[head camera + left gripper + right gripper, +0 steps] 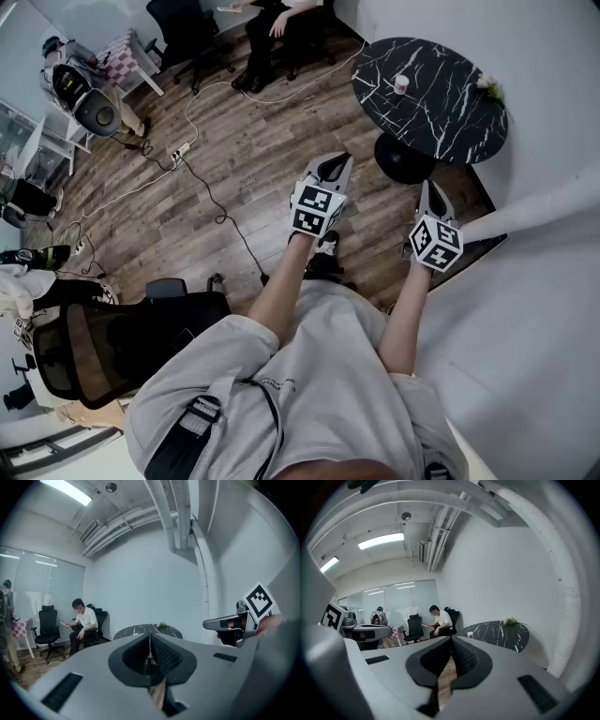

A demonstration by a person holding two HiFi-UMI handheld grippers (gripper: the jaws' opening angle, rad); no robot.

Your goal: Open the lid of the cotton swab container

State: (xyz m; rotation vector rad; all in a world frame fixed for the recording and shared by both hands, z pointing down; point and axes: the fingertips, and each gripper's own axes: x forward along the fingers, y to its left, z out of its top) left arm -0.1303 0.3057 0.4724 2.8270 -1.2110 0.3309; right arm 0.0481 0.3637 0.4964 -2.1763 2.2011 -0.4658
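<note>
Closed left tool (pixel 336 163), right tool (pixel 429 186) hover over floor (pixel 234 173) before table (pixel 441 108).

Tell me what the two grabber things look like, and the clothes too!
Both the left gripper and the right gripper are pale grey with dark ribbed pads inside the jaws. Each carries a cube printed with black-and-white square markers. The person wears a light grey short-sleeved shirt with dark straps.
</note>
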